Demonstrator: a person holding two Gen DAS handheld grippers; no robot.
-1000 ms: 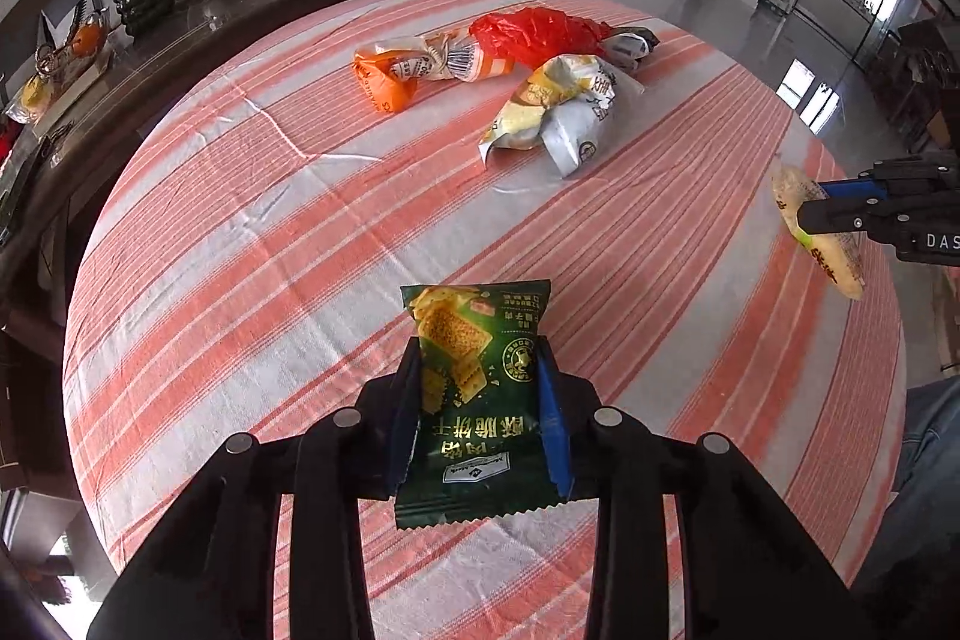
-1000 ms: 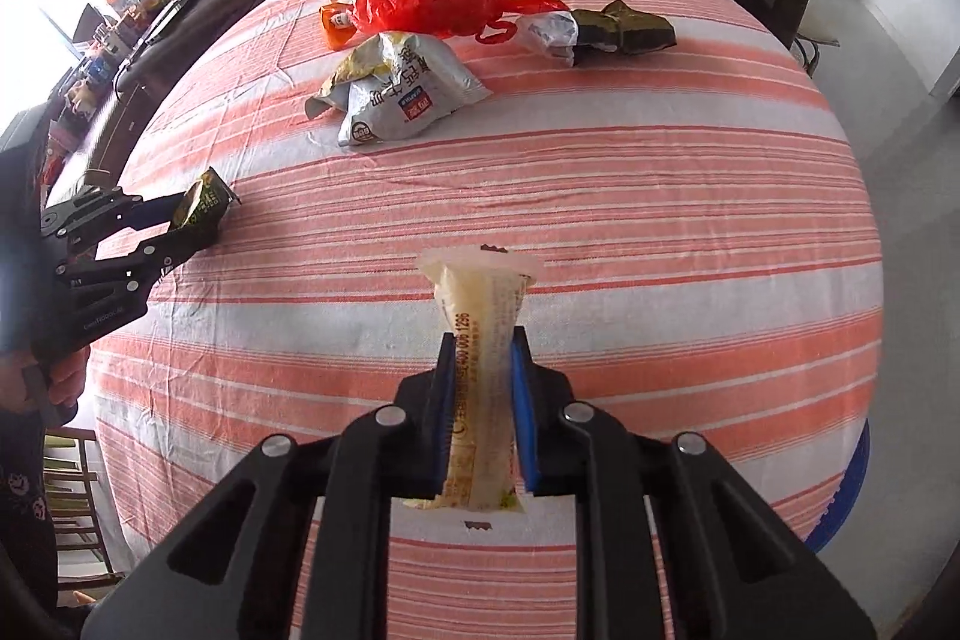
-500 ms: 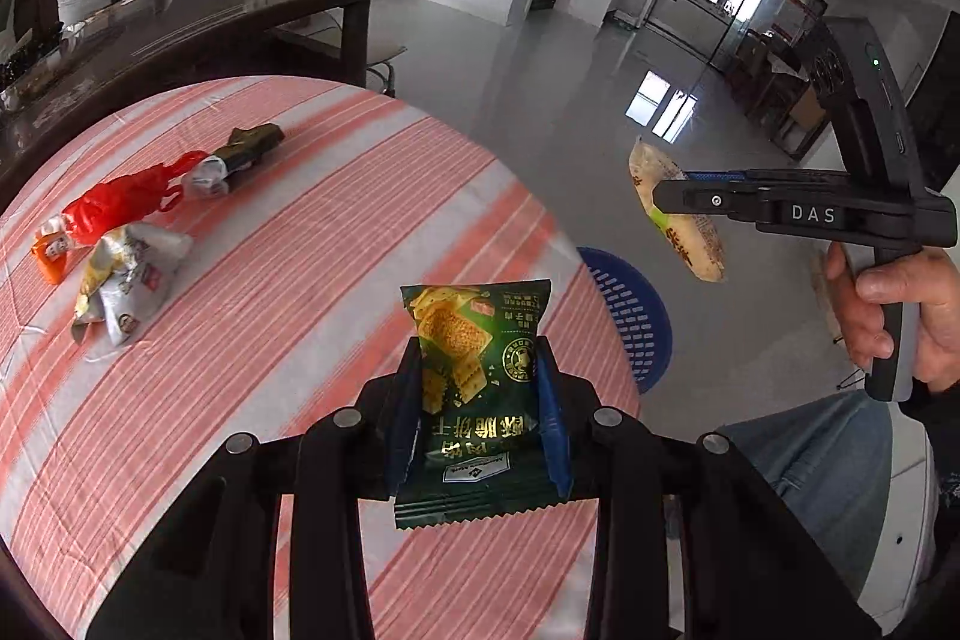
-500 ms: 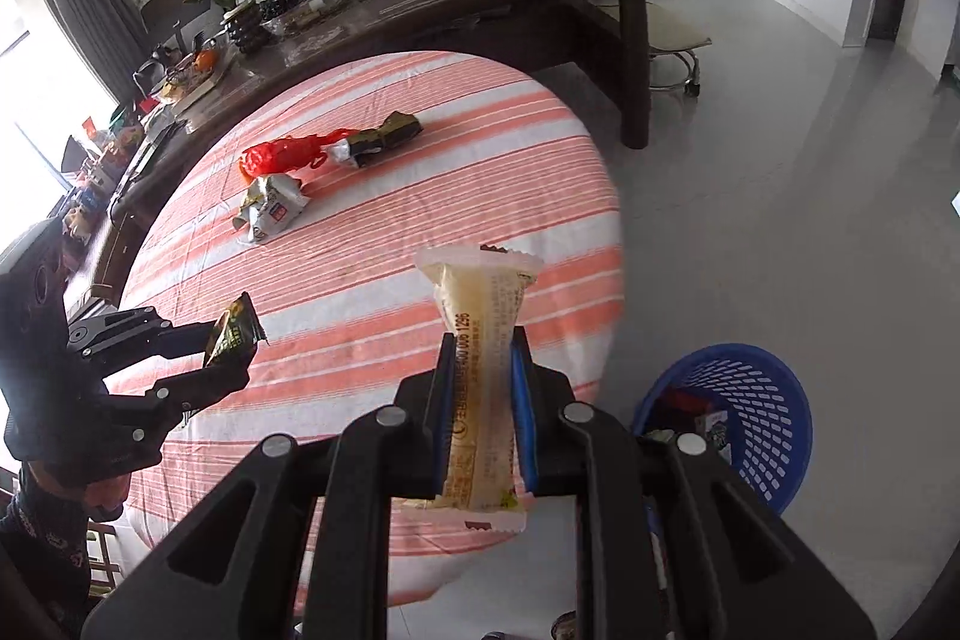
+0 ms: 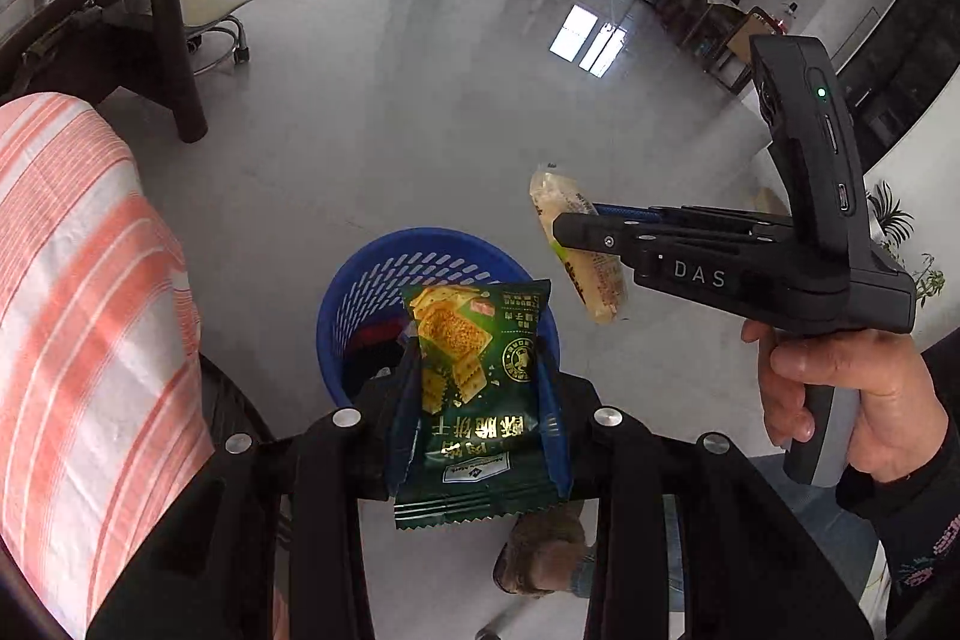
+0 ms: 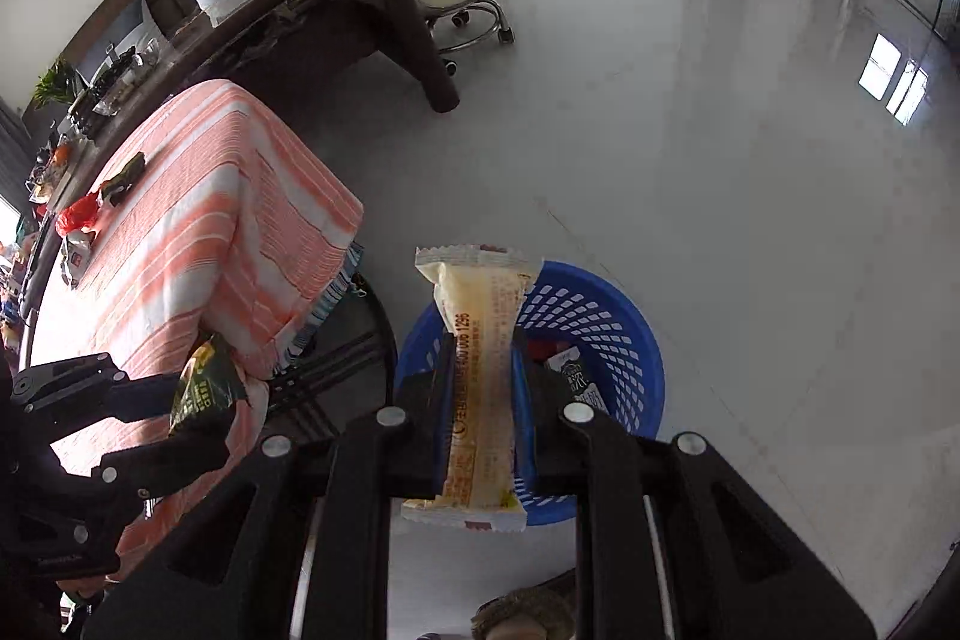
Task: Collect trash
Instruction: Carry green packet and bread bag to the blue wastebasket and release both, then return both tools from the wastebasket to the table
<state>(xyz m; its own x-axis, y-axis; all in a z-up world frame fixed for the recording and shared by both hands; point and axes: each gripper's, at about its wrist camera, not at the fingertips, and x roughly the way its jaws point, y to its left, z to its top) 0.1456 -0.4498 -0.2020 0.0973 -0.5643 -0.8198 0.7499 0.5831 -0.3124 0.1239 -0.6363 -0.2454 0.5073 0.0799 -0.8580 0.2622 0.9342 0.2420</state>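
Left wrist view has been swung off the striped table [image 5: 78, 316], which a second ago filled the frame and is now reduced to a strip at the left edge, and the blue basket [image 5: 360, 280] on the grey floor [image 5: 384, 112] is now centred below. Some discarded packets are already seen inside it. The green cracker packet [image 5: 474, 388] is clamped in the left gripper [image 5: 477, 400], held above the basket's opening. The pale yellow wrapper [image 6: 483, 388] is pinched in the right gripper [image 6: 483, 400], also over the basket. Both pieces appear ready to be released. More trash, including a red bag [image 6: 78, 214], is left on the table.
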